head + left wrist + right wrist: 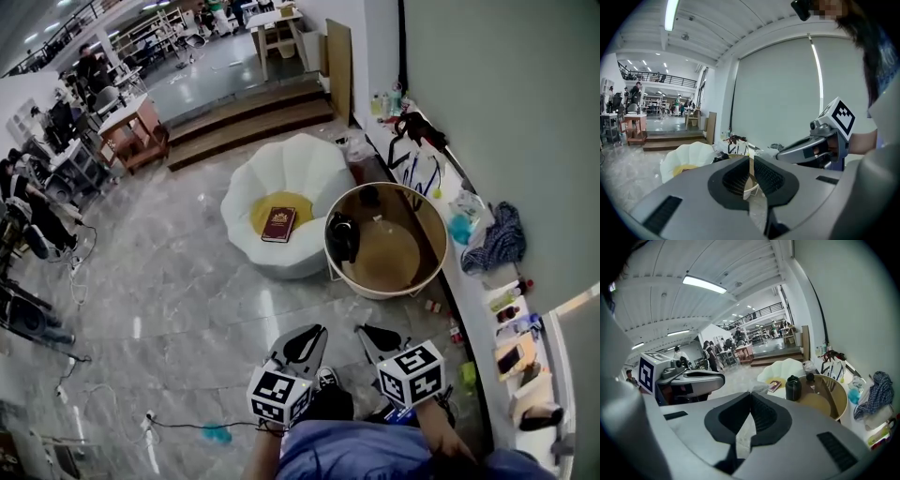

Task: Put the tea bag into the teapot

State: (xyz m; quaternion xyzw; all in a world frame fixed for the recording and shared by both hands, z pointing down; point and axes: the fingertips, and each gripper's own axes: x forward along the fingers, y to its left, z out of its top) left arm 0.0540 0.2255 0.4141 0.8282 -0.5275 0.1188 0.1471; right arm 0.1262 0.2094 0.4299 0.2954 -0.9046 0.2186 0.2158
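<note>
Head view: left gripper (pixel 314 333) low centre, jaws a slit apart, empty. Dark teapot (pixel 342 236) at left of round tabletop (pixel 389 258). Right gripper (pixel 367 333) jaws clenched, empty. Tea bag (pixel 378 218), probably the pale speck right of teapot. Judged light, soft, tearable, so pinch top or string gently.

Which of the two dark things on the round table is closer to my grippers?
The teapot, bigger and at the left rim; the small dark piece sits farther back.
</note>
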